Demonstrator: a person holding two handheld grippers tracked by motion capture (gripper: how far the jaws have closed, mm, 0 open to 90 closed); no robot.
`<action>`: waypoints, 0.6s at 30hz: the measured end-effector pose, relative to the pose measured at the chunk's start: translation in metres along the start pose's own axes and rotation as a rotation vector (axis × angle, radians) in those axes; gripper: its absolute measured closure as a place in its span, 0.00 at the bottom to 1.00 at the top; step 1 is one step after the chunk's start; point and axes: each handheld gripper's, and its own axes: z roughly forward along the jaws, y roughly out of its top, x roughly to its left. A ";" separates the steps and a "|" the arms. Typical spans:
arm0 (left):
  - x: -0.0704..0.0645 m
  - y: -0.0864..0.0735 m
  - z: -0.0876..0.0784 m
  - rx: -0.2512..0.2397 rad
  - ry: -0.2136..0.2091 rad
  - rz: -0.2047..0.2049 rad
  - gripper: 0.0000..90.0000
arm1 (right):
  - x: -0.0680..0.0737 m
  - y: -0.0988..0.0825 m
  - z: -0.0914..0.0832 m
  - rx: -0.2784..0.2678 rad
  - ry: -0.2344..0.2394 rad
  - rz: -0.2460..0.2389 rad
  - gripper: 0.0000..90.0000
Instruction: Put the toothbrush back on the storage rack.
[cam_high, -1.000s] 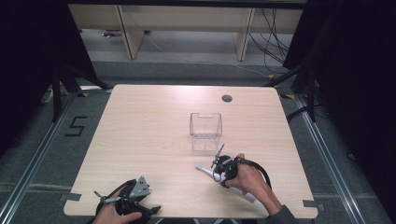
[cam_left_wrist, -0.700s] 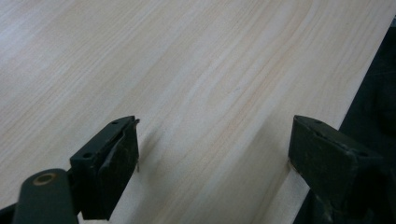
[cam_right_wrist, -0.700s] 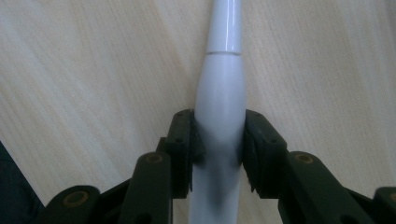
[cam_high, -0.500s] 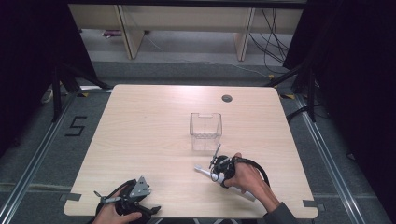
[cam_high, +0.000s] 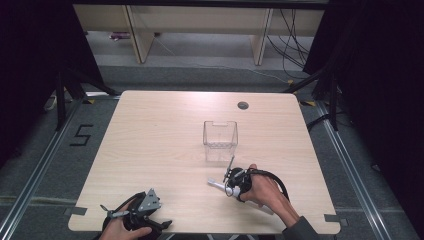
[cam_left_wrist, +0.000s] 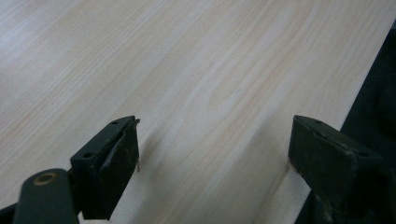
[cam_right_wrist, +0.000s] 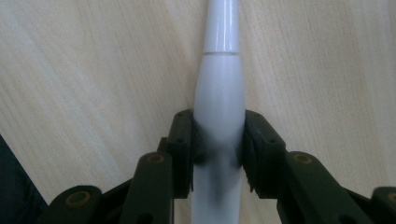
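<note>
On table near front edge, right gripper (cam_right_wrist: 218, 135) now clamped on white toothbrush handle (cam_right_wrist: 219, 93), w/ clear box (cam_high: 220, 140) just beyond; hardly any change, so lift prob next; left gripper (cam_left_wrist: 215, 154) open, idle

A black "5" is marked on the grey floor (cam_high: 65, 150) left of the table (cam_high: 165, 150).

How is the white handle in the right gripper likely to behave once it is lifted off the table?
The white handle looks rigid, so it should not droop. Its glossy, tapered body may slide in the right gripper. Being round, it would probably roll if released.
</note>
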 end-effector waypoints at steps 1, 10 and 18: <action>0.000 0.000 0.000 0.000 0.000 0.000 0.17 | 0.000 -0.001 0.000 0.001 -0.004 0.009 0.74; 0.001 0.000 0.000 0.007 -0.005 0.001 0.17 | -0.001 -0.009 -0.008 -0.051 -0.033 0.008 0.74; 0.001 0.000 0.000 0.008 -0.008 0.001 0.17 | -0.003 -0.020 -0.024 -0.135 -0.037 0.051 0.74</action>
